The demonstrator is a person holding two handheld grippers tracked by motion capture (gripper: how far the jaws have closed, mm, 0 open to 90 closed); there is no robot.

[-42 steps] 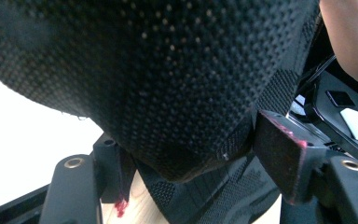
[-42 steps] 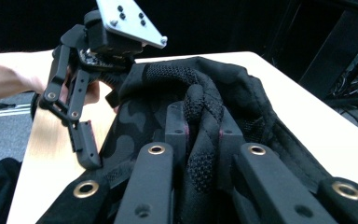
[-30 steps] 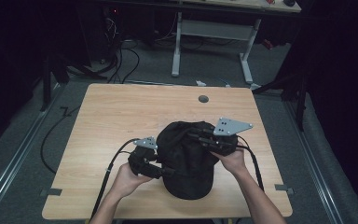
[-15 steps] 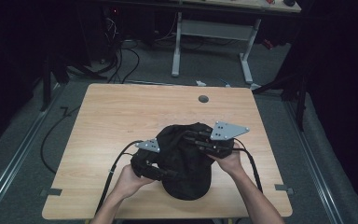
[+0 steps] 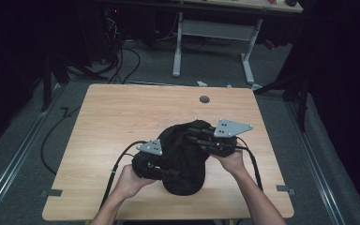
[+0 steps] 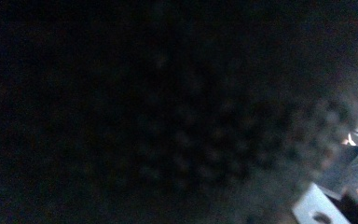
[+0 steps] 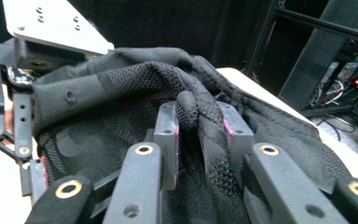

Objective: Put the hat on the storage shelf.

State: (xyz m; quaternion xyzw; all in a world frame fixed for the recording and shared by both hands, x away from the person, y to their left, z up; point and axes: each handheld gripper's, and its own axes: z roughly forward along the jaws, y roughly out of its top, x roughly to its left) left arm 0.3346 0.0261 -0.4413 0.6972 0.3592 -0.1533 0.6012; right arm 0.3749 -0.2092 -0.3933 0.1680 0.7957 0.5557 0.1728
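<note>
A person's two hands come in from the 6 o'clock edge of the wooden table (image 5: 122,117). On its near half lies a black mesh bag (image 5: 183,161). The left gripper (image 5: 161,171) presses into the bag's 9 o'clock side; whether its jaws are closed cannot be told. At 2 o'clock, the right gripper (image 7: 199,135) pinches a bunched fold of the mesh.
</note>
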